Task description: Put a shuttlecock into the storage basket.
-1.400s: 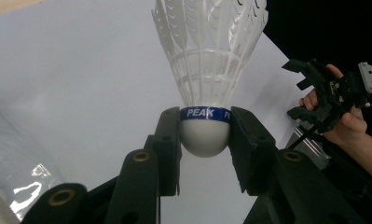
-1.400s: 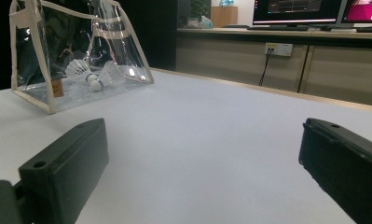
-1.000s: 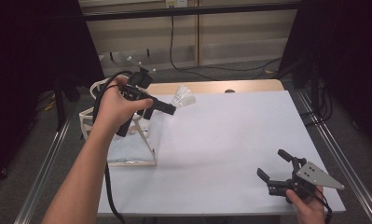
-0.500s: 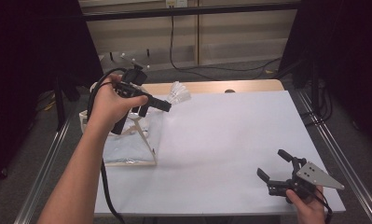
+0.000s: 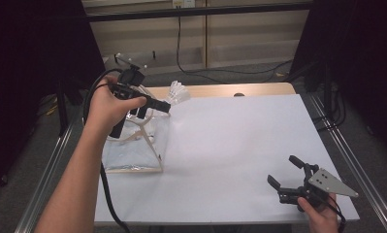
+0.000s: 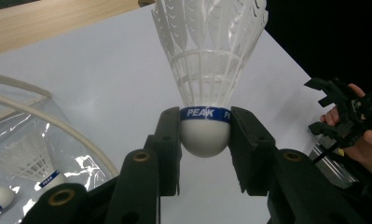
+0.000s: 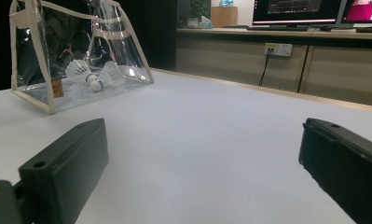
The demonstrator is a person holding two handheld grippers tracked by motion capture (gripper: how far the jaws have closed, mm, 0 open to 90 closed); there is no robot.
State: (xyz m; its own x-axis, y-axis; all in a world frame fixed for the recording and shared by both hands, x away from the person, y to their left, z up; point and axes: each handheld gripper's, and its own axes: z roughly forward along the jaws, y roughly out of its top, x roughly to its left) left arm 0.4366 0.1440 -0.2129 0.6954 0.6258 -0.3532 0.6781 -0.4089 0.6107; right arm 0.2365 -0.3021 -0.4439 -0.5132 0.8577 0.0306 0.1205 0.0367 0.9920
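Above the table's far left corner, the left gripper (image 6: 204,154) clamps a white shuttlecock (image 6: 207,70) by its cork, beside the clear bag (image 5: 133,145). Two shuttlecocks (image 7: 88,74) already lie inside; this one remains to be bagged. The right gripper (image 5: 290,174) rests wide apart.

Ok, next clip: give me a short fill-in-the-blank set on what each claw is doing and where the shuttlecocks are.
1. The left claw is shut on the white ____ of a shuttlecock.
2. The band around that part reads ____.
3. The right claw is ____ and holds nothing, low at the near right of the white table.
4. More shuttlecocks lie inside the clear ____ with the cream trim.

Missing words: cork base; PEAK; open; bag
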